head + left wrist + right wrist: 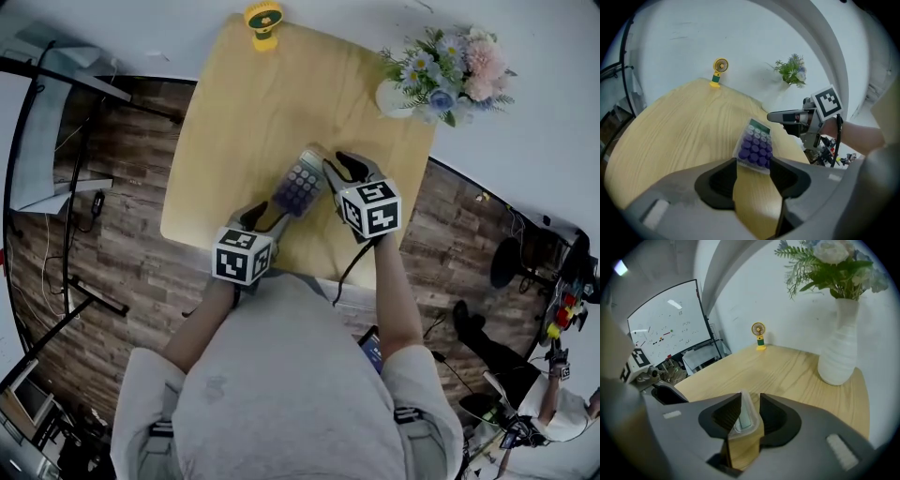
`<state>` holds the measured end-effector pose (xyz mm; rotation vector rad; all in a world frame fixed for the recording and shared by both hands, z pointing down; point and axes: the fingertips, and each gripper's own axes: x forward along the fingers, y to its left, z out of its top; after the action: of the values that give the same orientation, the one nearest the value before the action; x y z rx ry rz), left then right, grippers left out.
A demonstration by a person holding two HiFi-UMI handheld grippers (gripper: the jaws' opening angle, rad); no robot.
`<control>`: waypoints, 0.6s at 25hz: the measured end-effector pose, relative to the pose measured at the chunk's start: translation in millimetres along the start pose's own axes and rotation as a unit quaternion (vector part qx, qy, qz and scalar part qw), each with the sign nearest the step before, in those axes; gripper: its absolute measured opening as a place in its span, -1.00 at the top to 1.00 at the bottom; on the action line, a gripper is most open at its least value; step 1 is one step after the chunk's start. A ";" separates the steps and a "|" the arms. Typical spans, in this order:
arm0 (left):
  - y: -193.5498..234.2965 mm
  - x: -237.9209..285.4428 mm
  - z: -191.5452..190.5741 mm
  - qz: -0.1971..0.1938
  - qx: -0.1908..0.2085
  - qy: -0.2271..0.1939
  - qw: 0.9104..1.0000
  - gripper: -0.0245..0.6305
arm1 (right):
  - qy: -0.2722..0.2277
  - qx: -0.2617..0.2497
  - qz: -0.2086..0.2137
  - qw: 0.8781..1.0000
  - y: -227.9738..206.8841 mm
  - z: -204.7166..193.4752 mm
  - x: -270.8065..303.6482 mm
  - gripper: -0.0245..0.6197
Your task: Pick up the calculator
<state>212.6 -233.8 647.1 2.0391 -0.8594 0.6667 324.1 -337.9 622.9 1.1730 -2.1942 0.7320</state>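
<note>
Calculator [298, 185]: on table [234, 112], near end at tips of spread left gripper [753, 165]; one edge between parted, unpinching right gripper [750, 403] jaws. Handling: centre edge between pads, close squarely before lifting

Looks like a lab/test rm rigged for recording, not a home. Whiteboard [665, 317] w/ scribbles & diagrams stands by the wall. Black stand legs [94, 300] + thin cable [49, 253] on wood-look floor [141, 248]. 2nd person [553, 412] sits at lower rt among misc equip. One pale-wood counter [244, 122] w/ props: white vase of flowers [450, 70], mini yellow fan [263, 21]. Plain white walls [740, 33].
</note>
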 end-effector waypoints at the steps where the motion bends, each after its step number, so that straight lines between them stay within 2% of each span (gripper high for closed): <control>1: 1.0 1.3 -2.7 0.002 -0.010 0.002 1.000 0.24 | 0.006 -0.001 0.007 1.000 -0.2 -1.6 3.6 0.52; 7: 4.2 9.6 -11.3 0.002 -0.073 0.011 0.997 0.22 | 0.033 0.000 0.041 0.999 -0.3 -10.3 19.9 0.46; 15: 7.3 19.0 -8.4 0.000 -0.116 0.011 0.993 0.22 | 0.056 0.003 0.064 0.996 1.7 -18.8 32.1 0.34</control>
<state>217.7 -236.4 668.3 1.8214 -0.8821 0.5605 311.3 -342.4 657.6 0.9775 -2.1898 0.8377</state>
